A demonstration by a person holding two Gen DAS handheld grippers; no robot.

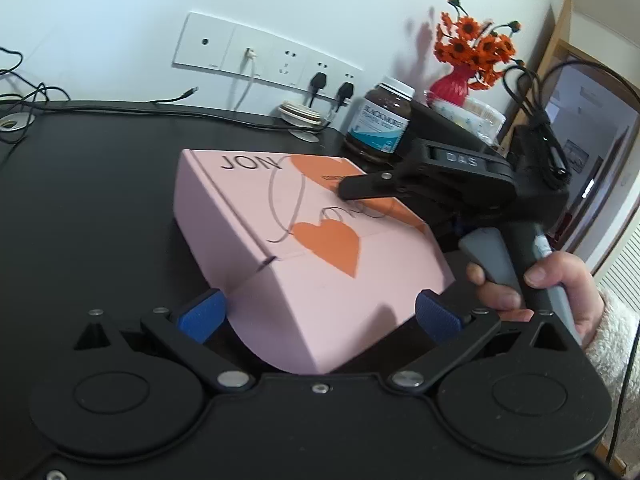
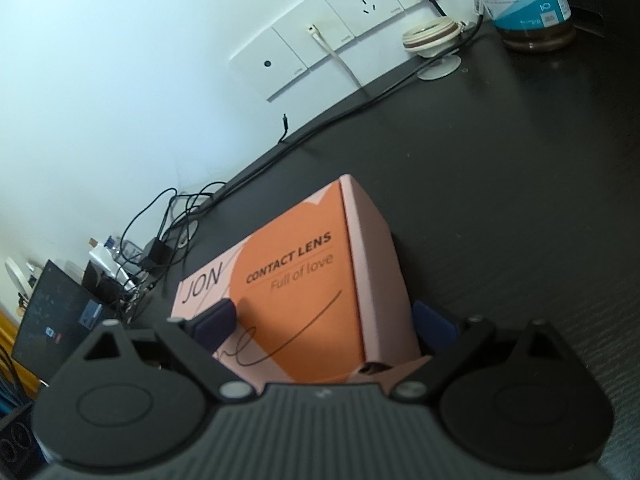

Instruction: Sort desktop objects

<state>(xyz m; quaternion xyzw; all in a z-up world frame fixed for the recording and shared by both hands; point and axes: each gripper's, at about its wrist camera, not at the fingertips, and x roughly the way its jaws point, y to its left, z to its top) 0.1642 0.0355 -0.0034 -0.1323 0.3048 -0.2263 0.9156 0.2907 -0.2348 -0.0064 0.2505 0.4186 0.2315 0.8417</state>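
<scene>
A pink box [image 1: 312, 240] printed with orange hearts sits tilted over the black desk [image 1: 100, 200]. My left gripper [image 1: 318, 308] closes on the box's near end, a blue pad pressing each side. The right gripper comes in from the right, and a hand [image 1: 560, 292] holds its grey handle. Its upper finger [image 1: 352, 188] rests on the lid; the lower finger is hidden behind the box. In the right wrist view the right gripper [image 2: 326, 316] clamps the edge of the box [image 2: 300, 280], one pad on top and the other against the side wall.
A brown fish-oil bottle [image 1: 378, 124] [image 2: 524, 4] stands behind the box, beside a red vase of orange flowers [image 1: 452, 88]. A coiled white cable [image 2: 430, 34] and black cords [image 1: 120, 108] lie below the wall sockets [image 1: 264, 56]. A laptop [image 2: 52, 320] sits at the far left.
</scene>
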